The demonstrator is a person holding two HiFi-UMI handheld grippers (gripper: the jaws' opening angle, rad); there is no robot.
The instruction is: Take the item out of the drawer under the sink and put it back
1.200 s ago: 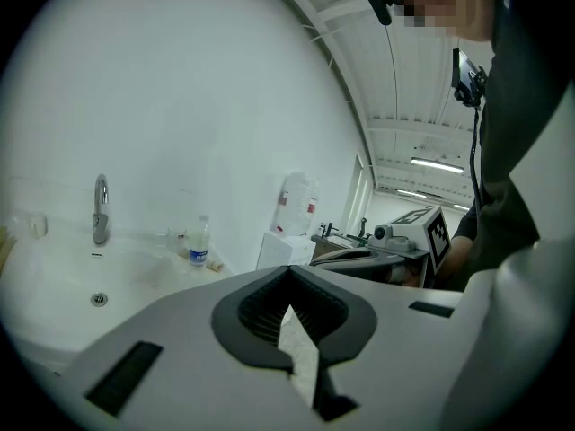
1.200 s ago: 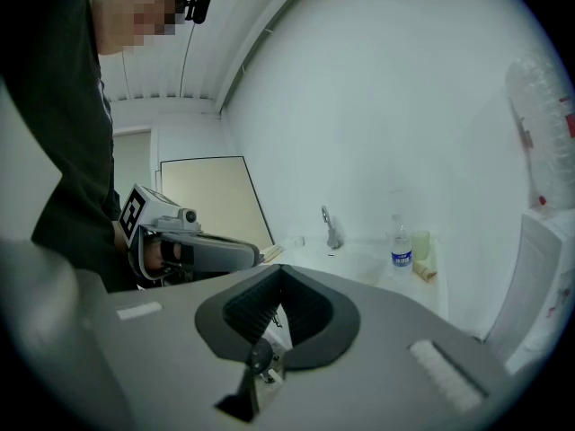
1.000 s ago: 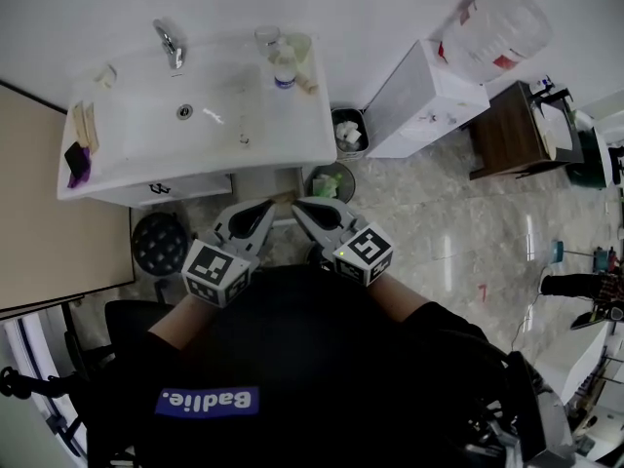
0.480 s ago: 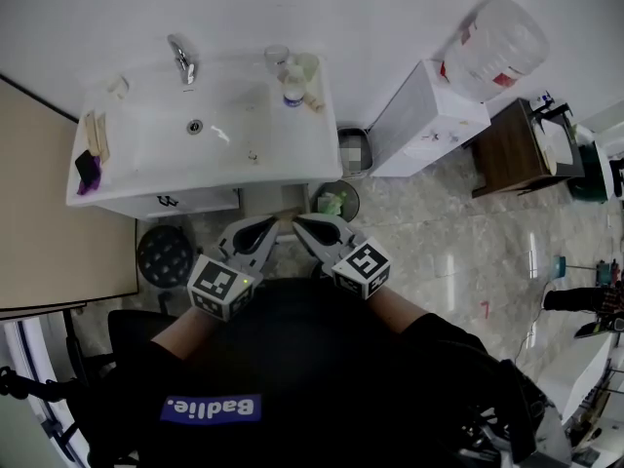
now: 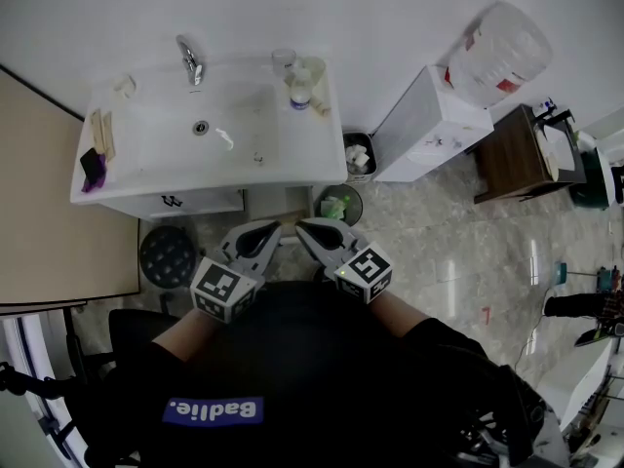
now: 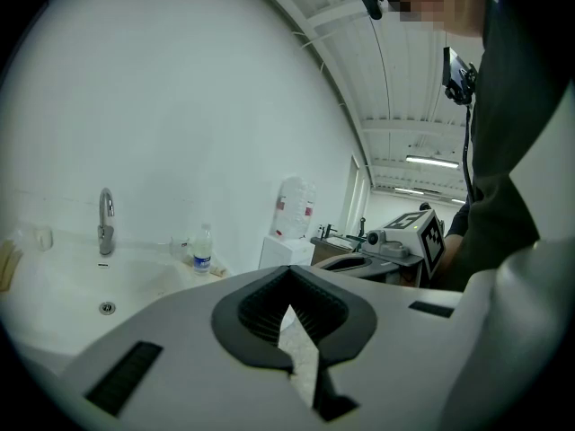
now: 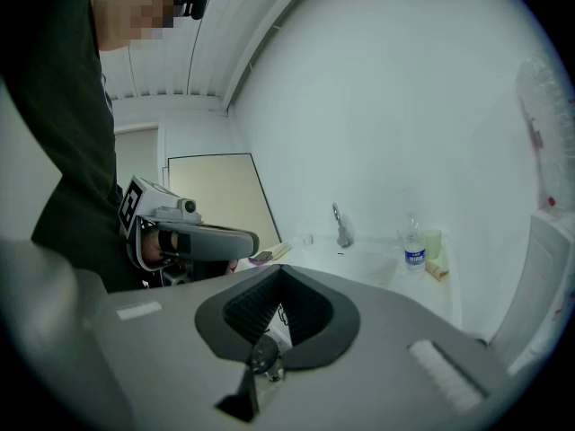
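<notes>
The white sink [image 5: 146,178] stands against the wall with a faucet [image 5: 190,59] and a small water bottle [image 5: 300,88] on its rim. The drawer front [image 5: 174,202] under it looks closed; no item from it shows. My left gripper [image 5: 276,229] and right gripper [image 5: 300,226] hang side by side close to the body, in front of the sink's right corner, tips nearly touching. Both are shut and empty. In the left gripper view the left gripper [image 6: 289,272] points over the basin [image 6: 108,285]. The right gripper [image 7: 280,272] faces the faucet [image 7: 341,227] in the right gripper view.
A black stool [image 5: 168,255] stands left under the sink. A trash bin [image 5: 357,154] and a small green-filled bin [image 5: 336,206] sit to its right. Further right are a white cabinet [image 5: 429,115], a water jug [image 5: 497,39] and a brown table [image 5: 512,154]. A beige panel [image 5: 49,213] is at left.
The sink has drifted slightly right and down in the head view. Both grippers stay shut, side by side in front of the body.
</notes>
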